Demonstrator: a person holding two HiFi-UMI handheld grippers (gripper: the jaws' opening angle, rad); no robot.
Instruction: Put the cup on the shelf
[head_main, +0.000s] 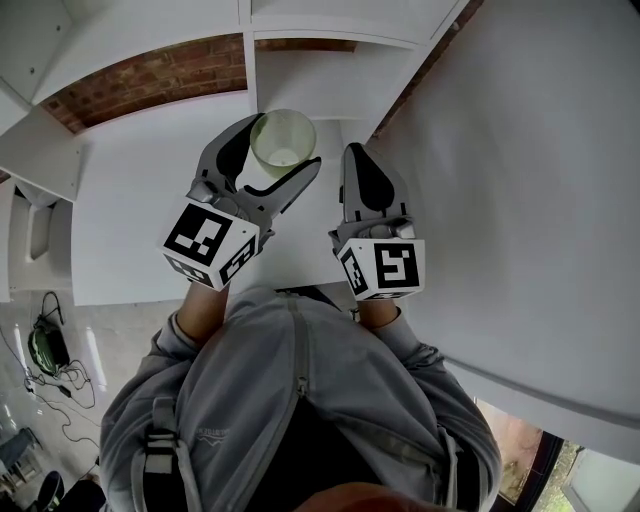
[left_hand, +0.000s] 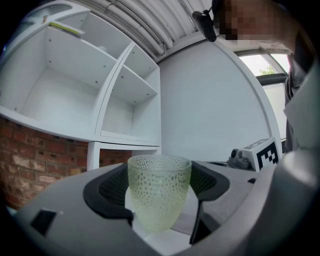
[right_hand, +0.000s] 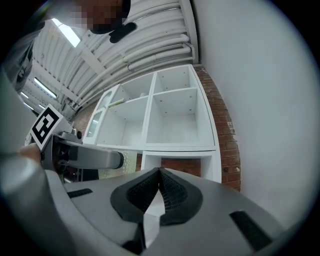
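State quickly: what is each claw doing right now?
Left claw: closed on the cup.
Right claw: closed, empty.

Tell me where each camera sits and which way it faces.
Head view: on the person's head, looking steeply down at left tongs gripping the cup beside shut right tongs; hoodie shows.
Left gripper view: on left tongs, looking along its jaws past the cup at the shelf; hoodie at right.
Right gripper view: on right tongs, facing the shelf over shut, empty jaws; left tongs at left.
Shared: both gripper views show the shelf and brick wall.
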